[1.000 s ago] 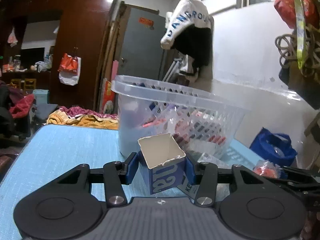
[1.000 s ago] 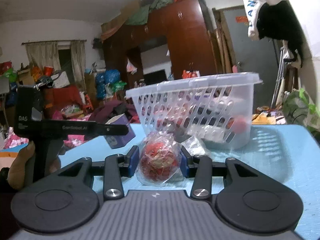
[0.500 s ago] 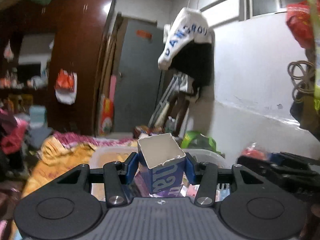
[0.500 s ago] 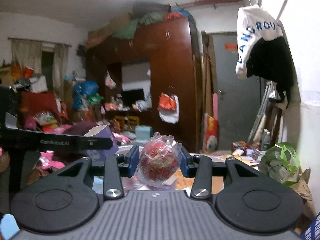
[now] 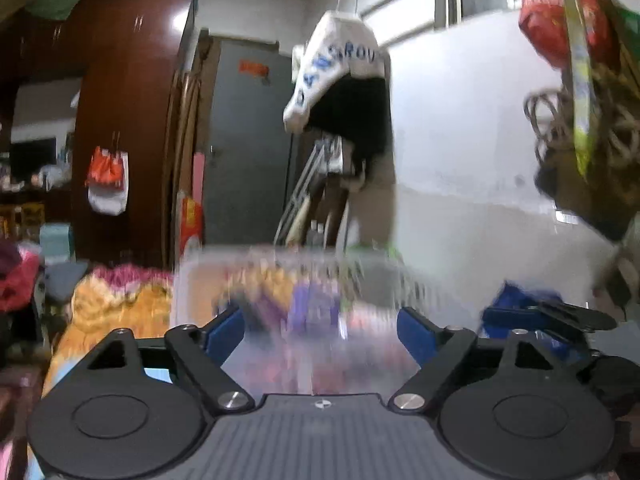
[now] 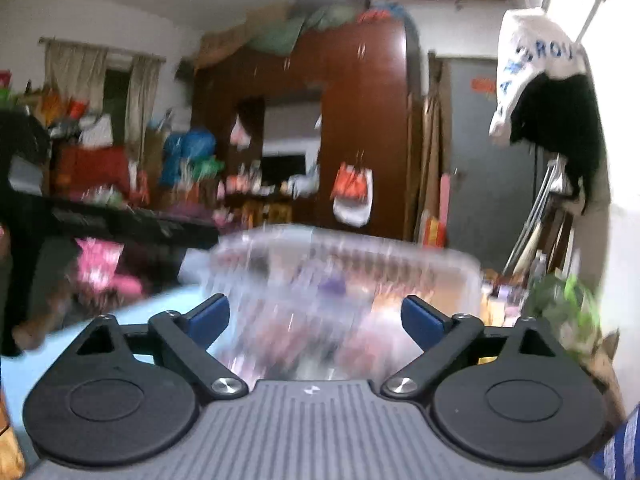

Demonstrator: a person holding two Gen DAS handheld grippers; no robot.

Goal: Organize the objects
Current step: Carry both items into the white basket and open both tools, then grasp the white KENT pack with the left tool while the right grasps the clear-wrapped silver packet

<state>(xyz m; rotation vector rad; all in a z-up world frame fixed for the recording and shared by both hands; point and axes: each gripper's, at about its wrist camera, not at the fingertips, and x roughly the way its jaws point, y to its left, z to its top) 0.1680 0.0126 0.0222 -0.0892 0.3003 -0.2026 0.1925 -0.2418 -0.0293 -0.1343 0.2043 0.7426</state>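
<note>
— Clear plastic basket (image 5: 280,276) sits just ahead of the left gripper (image 5: 320,330), blurred; its fingers (image 5: 224,330) are spread wide with nothing between them.

— And the right gripper (image 6: 316,320)?

— Same: fingers (image 6: 424,320) wide apart, empty, with the basket (image 6: 344,252) just beyond them on the blue bench (image 6: 168,300). Contents inside the basket are a colourful smear; I cannot tell them apart.
</note>
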